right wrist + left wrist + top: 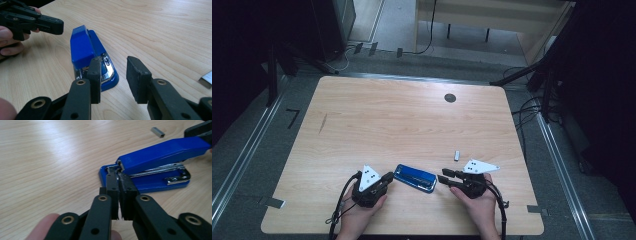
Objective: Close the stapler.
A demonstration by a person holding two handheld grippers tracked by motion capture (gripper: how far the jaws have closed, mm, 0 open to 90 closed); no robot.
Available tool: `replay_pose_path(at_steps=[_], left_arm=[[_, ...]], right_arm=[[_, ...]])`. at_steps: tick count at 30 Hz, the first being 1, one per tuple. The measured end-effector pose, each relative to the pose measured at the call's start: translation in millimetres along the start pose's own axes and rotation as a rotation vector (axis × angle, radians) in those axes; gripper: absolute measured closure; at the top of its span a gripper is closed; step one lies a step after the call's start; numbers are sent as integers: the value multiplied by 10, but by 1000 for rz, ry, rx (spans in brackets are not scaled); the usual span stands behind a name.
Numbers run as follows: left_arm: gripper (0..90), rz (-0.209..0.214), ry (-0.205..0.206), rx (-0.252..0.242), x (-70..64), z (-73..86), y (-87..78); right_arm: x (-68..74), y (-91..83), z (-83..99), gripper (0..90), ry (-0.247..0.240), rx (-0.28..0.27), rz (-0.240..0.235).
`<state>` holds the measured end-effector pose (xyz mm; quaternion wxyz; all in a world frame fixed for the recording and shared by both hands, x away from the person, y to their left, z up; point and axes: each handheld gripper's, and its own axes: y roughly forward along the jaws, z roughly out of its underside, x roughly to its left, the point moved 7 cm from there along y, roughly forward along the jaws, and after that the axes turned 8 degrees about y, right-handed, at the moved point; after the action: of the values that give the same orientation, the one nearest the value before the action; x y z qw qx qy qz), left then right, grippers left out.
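A blue stapler [414, 178] lies flat near the table's front edge, between the two grippers. Its top arm [160, 152] is lifted a little off the chrome magazine and blue base [150, 185]. My left gripper [388, 177] is shut, and its tips [118, 176] are right at the stapler's left end with nothing between them. My right gripper [443, 175] stands open just off the stapler's right end [82, 50], its jaws [115, 63] empty. A small grey strip of staples [457, 155] lies loose behind the right gripper.
The wooden table [402, 120] has a black round grommet [450, 98] at the back right. The staple strip shows at the edge of the right gripper view [207, 79] and in the left gripper view [157, 132]. Cables and stands sit on the floor around the table.
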<state>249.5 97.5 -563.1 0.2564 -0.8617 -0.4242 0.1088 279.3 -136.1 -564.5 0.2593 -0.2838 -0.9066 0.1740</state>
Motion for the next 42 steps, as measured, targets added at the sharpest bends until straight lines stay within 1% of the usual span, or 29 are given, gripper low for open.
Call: replay_pose_path(at_steps=[2, 3, 5, 6, 7, 9, 10, 12, 13, 15, 16, 17, 18, 19, 20, 22, 24, 26, 27, 29, 31, 32, 35, 36, 42], left_arm=[[900, 19, 7, 2, -32, -6, 13], [900, 22, 13, 3, -51, -10, 22], [900, 29, 41, 13, -84, -3, 39], [900, 29, 41, 13, -84, -3, 39], [900, 38, 55, 26, -106, 9, 65], [900, 56, 39, 37, -128, 6, 83], [900, 62, 39, 39, -141, 0, 87], [900, 80, 44, 41, -169, -5, 92], [900, 86, 50, 43, -184, -4, 96], [900, 88, 55, 43, -201, -2, 103], [900, 94, 66, 51, -235, 0, 122], [900, 85, 71, 55, -243, 1, 138], [900, 83, 68, 60, -251, -2, 154], [900, 83, 68, 60, -251, -2, 154], [900, 97, 64, 65, -274, -11, 174], [900, 103, 72, 65, -302, -26, 192], [900, 112, 87, 67, -337, -53, 221], [900, 121, 87, 63, -358, -71, 242], [900, 130, 94, 60, -366, -76, 254], [900, 127, 112, 58, -368, -83, 274], [900, 122, 131, 63, -364, -78, 296], [900, 123, 137, 73, -362, -68, 304], [900, 120, 142, 88, -363, -62, 318], [900, 119, 136, 93, -365, -58, 321], [900, 134, 110, 94, -346, -61, 329]], right_arm=[[14, -1, 9, 681, 0, 0, -7], [24, 3, 14, 684, -4, 0, -14], [44, 22, 28, 688, -14, 10, -17], [44, 22, 28, 688, -14, 10, -17], [42, 35, 32, 699, -20, 13, 7], [35, 42, 29, 705, -23, 6, 34], [35, 45, 33, 709, -22, 5, 47], [36, 56, 46, 724, -15, 8, 51], [42, 67, 56, 736, -10, 12, 48], [54, 85, 76, 763, -16, 30, 44], [68, 93, 85, 791, -20, 37, 38], [85, 96, 94, 825, -26, 45, 31], [99, 100, 104, 864, -33, 56, 26], [99, 100, 104, 864, -33, 56, 26], [113, 102, 115, 893, -39, 67, 25], [140, 101, 145, 900, -55, 91, 21], [147, 92, 165, 900, -59, 101, 21], [148, 86, 178, 900, -61, 107, 17], [149, 85, 180, 900, -60, 110, 13], [147, 82, 172, 900, -65, 110, 6], [154, 82, 164, 900, -57, 106, -2], [157, 91, 165, 900, -60, 106, -8], [161, 120, 186, 900, -69, 123, -4], [160, 124, 191, 900, -67, 128, -2], [169, 99, 160, 900, -54, 108, -21]])
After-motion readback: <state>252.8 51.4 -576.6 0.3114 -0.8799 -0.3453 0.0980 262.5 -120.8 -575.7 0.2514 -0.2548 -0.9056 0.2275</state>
